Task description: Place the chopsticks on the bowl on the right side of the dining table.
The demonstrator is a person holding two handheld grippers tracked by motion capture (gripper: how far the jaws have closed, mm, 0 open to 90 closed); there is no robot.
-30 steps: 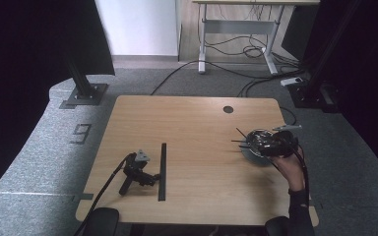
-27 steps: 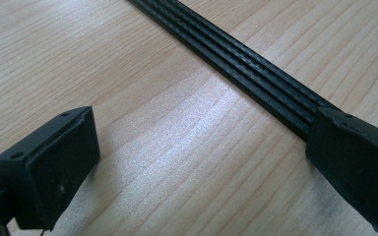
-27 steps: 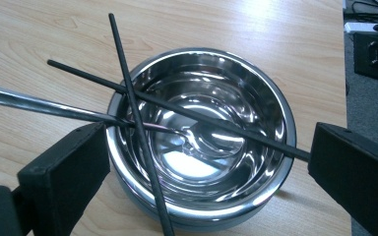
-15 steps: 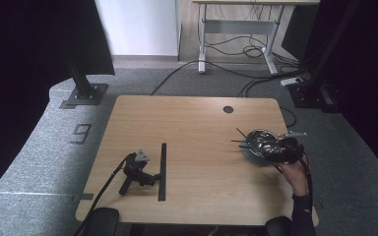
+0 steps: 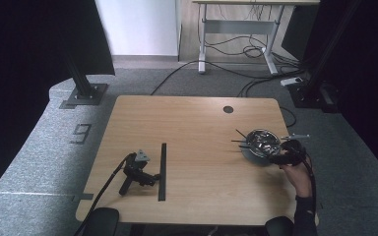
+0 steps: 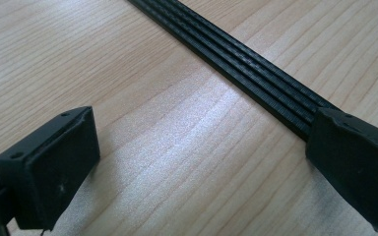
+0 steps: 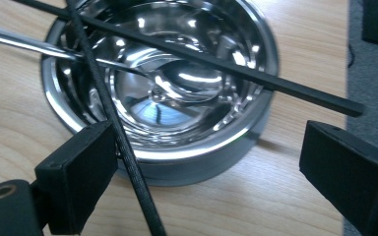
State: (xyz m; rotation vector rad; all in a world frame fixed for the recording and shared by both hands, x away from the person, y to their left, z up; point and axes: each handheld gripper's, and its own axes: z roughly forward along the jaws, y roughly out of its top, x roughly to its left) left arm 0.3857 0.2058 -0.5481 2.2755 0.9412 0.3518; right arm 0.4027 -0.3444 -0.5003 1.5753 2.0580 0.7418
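Since the earlier frame, the right hand-held gripper has come down and slid toward the near right side of the steel bowl, and its jaws have just been closing a little; they stand wide apart, with the bowl's near rim and one thin rod between them but nothing pressed by the pads. From the right gripper view the bowl sits on the wooden surface just ahead of the jaws, near the surface's right edge. Three thin things lie across its rim: a flat black rod running to the right, a ribbed black rod running down past the left jaw (very close to the pad, whether touching I cannot tell), and a shiny metal rod entering from the left.

On the left part of the surface the left hand-held gripper lies unmoved, jaws open and empty, beside a long black strip. The left gripper view shows that strip passing under the right jaw's tip.
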